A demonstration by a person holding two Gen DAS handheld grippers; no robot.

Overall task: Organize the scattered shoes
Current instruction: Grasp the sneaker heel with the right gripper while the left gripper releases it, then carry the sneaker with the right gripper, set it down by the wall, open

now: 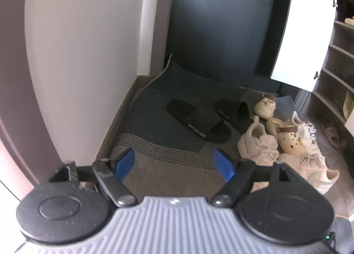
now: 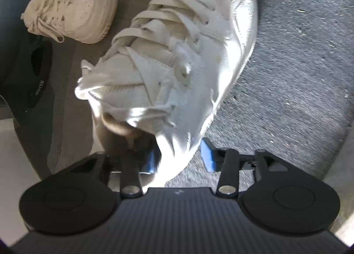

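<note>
In the right wrist view a white lace-up sneaker [image 2: 177,54] fills the middle, toe pointing away. My right gripper [image 2: 180,156] is shut on its heel collar, one blue pad inside the opening and the other outside. The sneaker looks sharp while the floor beneath it is blurred. My left gripper [image 1: 174,164] stands open over the striped doormat [image 1: 154,154], holding nothing. Ahead of it lie two black slides [image 1: 199,123], white sneakers [image 1: 258,143] and beige clogs [image 1: 285,136], heaped together on the floor.
A white cabinet door [image 1: 305,39] hangs open at the right, with shoe shelves [image 1: 340,54] behind it. A dark door [image 1: 221,21] and a white wall [image 1: 88,54] close the back and left. Another sneaker [image 2: 73,14], a black slide [image 2: 33,72] and a grey carpet [image 2: 287,54] show below.
</note>
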